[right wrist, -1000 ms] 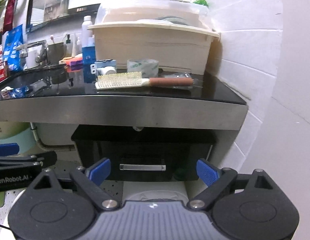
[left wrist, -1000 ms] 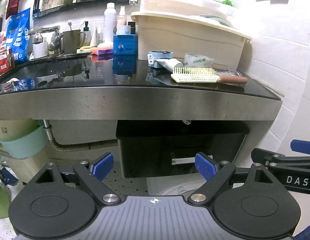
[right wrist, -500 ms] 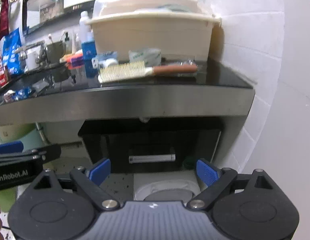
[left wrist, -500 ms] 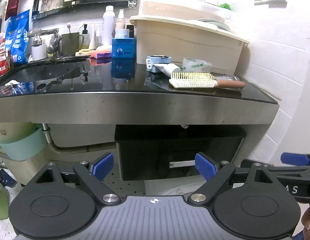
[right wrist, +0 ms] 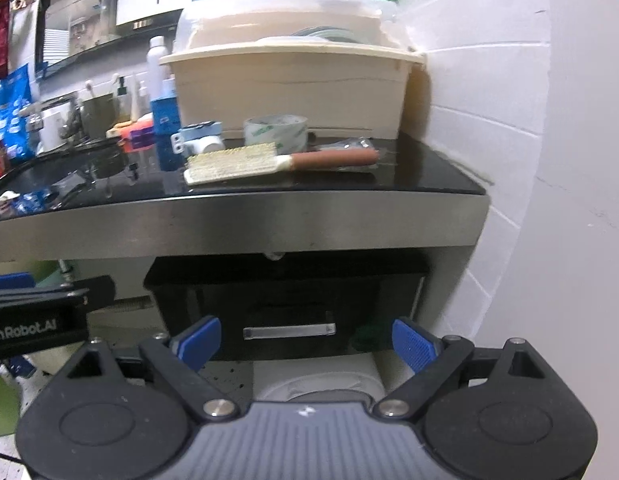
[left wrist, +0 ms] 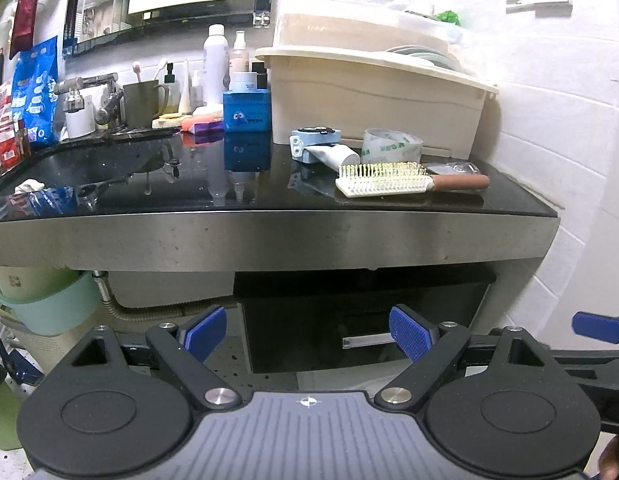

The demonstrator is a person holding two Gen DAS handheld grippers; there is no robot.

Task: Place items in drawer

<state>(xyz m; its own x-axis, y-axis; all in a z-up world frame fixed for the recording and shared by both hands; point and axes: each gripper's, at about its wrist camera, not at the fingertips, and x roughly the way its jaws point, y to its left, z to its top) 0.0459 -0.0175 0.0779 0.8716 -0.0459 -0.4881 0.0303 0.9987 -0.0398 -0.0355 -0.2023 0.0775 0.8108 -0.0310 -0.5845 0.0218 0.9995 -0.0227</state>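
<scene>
Drawer (right wrist: 287, 312) under surface (right wrist: 269, 184) looks closed; both grippers' fingers spread, empty. Next: right gripper (right wrist: 305, 338) to handle (right wrist: 289, 331), pull, then hairbrush (right wrist: 269, 162) etc.

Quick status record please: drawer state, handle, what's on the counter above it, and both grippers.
drawer: black, under the counter, shut
handle: silver bar across the drawer front, nothing touching it
hairbrush: lying flat near the front edge of the counter, brown handle pointing right
tape roll: behind the hairbrush
tube: lying left of the tape roll
left gripper: open, empty, short of the drawer
right gripper: open, empty, roughly lined up with the handle
</scene>
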